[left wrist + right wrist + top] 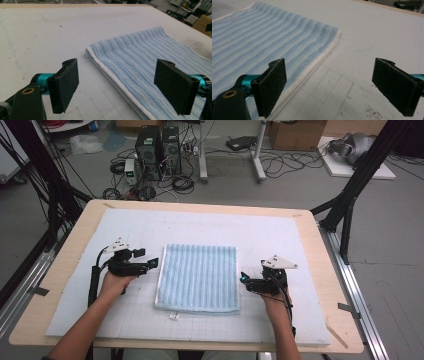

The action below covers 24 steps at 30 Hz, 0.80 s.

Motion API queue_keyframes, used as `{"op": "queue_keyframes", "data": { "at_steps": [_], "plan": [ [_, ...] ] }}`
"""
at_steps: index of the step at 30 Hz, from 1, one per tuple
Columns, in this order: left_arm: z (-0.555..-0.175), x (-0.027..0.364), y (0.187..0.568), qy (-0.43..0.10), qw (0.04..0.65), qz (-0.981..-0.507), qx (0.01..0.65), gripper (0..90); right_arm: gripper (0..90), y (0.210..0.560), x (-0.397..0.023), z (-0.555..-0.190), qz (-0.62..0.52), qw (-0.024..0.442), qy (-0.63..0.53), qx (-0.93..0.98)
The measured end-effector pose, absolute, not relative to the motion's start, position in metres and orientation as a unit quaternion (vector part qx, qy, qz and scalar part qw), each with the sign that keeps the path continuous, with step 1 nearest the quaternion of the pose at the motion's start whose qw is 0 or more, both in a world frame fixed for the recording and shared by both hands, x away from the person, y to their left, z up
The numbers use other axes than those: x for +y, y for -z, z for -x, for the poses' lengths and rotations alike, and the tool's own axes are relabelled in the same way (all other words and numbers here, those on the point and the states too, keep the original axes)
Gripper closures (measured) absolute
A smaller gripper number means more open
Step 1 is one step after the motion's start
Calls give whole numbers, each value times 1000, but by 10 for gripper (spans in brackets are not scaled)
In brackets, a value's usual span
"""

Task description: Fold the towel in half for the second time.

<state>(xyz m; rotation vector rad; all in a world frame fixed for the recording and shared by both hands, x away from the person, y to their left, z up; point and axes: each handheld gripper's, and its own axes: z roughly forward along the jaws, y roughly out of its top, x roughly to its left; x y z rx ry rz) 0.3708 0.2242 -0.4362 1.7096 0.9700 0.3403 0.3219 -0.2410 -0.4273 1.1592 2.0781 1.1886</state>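
Observation:
A folded towel (198, 277) with light blue stripes and a white edge lies flat in the middle of the white mat (260, 232). My left gripper (148, 264) hovers at the towel's left edge, open, its jaws straddling that edge (117, 82) with nothing held. At the towel's right side my right gripper (245, 281) is open too, one jaw over the towel's right edge (317, 65) and the other over bare mat. A small white tag (173, 316) sticks out below the towel's near edge.
The mat covers a wooden table (65, 270) whose rim shows on all sides. Beyond the far edge, the floor holds computer towers (157, 150), cables and cardboard boxes (297, 134). Black frame legs (350, 195) stand at the right.

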Motion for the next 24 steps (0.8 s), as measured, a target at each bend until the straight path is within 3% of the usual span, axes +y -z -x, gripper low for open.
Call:
{"op": "queue_keyframes", "data": {
  "at_steps": [13,24],
  "plan": [
    [-403,212,428,-139,511,-738,419,193,118,428,-242,-322,-427,233,-436,758],
    [-436,190,438,-143,459,-774,412,327,118,431,-244,-323,-431,231,-428,760]
  ]
}}
